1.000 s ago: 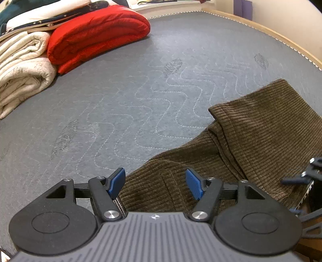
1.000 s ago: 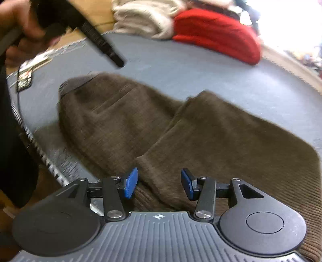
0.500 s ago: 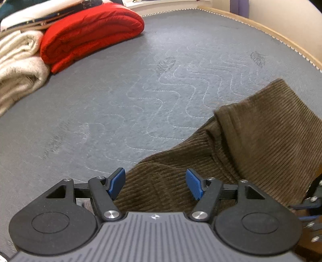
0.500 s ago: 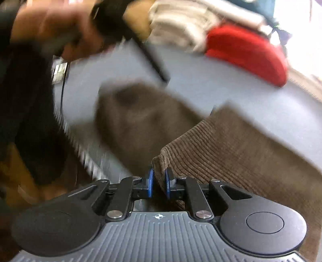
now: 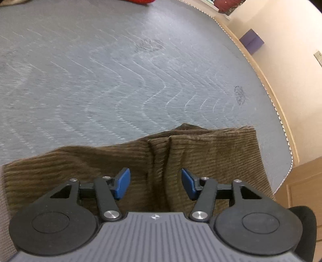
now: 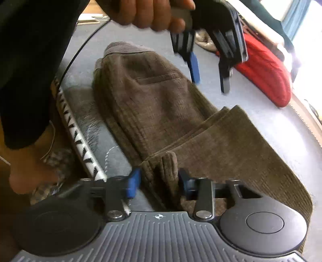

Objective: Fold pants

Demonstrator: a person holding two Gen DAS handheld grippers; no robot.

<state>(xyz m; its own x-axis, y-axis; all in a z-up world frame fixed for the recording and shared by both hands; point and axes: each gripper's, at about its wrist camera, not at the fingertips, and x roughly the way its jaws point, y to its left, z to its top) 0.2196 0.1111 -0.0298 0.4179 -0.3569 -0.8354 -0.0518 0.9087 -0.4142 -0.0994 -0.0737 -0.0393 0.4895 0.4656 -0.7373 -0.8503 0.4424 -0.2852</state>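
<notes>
Right wrist view alone: person's hand at top gripping left gripper, red bundle upper right. Left wrist view: mattress, wall upper right. Brown pants mid-frame, bunched fold between right gripper pads, jaws opening. Left gripper above pants, closing, empty.

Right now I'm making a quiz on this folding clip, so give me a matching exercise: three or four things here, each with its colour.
Things:
1. pants
2. mattress
3. padded bundle
4. block by the wall

Colours:
a. purple
b. grey
c. brown
d. red

Pairs: 1-c, 2-b, 3-d, 4-a
</notes>
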